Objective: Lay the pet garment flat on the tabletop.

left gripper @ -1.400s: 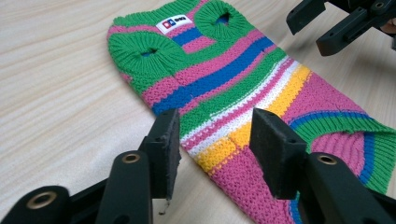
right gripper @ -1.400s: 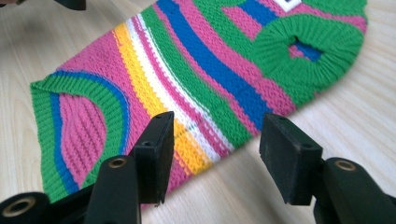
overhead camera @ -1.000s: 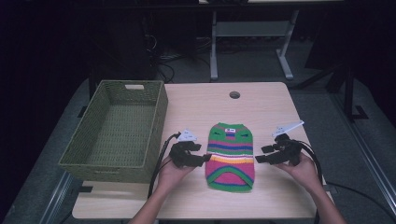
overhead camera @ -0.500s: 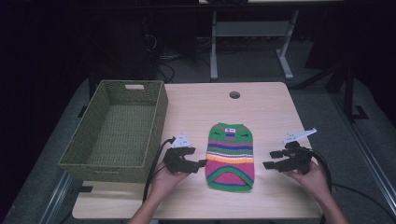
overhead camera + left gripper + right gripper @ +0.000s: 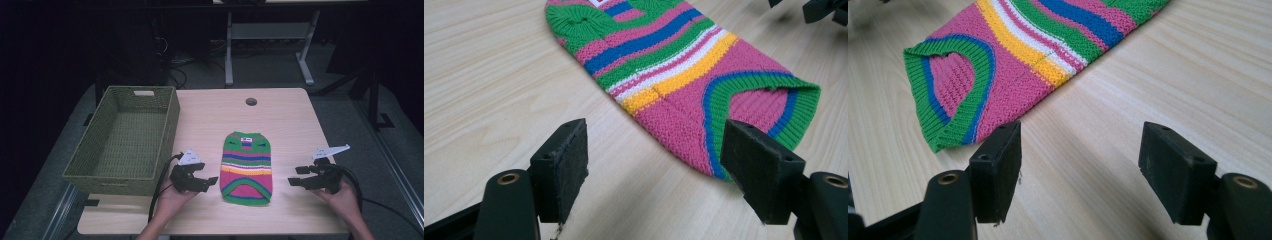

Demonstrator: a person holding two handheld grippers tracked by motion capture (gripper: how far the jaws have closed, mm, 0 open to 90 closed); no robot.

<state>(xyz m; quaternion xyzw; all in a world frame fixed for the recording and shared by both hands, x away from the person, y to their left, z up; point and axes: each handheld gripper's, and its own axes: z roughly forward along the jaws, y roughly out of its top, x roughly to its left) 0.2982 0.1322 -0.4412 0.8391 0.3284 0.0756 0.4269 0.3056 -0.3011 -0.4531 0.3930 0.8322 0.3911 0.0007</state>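
Observation:
A small knit sweater (image 5: 247, 167) striped in green, pink, blue, yellow and white lies flat in the middle of the table, its hem toward the person. My left gripper (image 5: 210, 183) rests just left of the hem, pointing at it. Its jaws have just been opening and hold nothing. In the left gripper view the sweater (image 5: 684, 70) lies beyond my left gripper (image 5: 654, 160). My right gripper (image 5: 295, 176) sits apart to the right of the sweater. Its jaws too have been opening, with bare table between them. The right gripper view shows the hem (image 5: 948, 85) ahead of my right gripper (image 5: 1080, 165).
A green woven basket (image 5: 115, 177) stands empty at the table's left side, close behind my left hand. A round cable hole (image 5: 251, 101) sits near the far edge. The light wood table (image 5: 280, 120) has bare room behind and right of the sweater.
Both hands have drawn outward from the sweater and back toward the person, the right one farther. Both pairs of jaws stand wider than before. The sweater has not moved.

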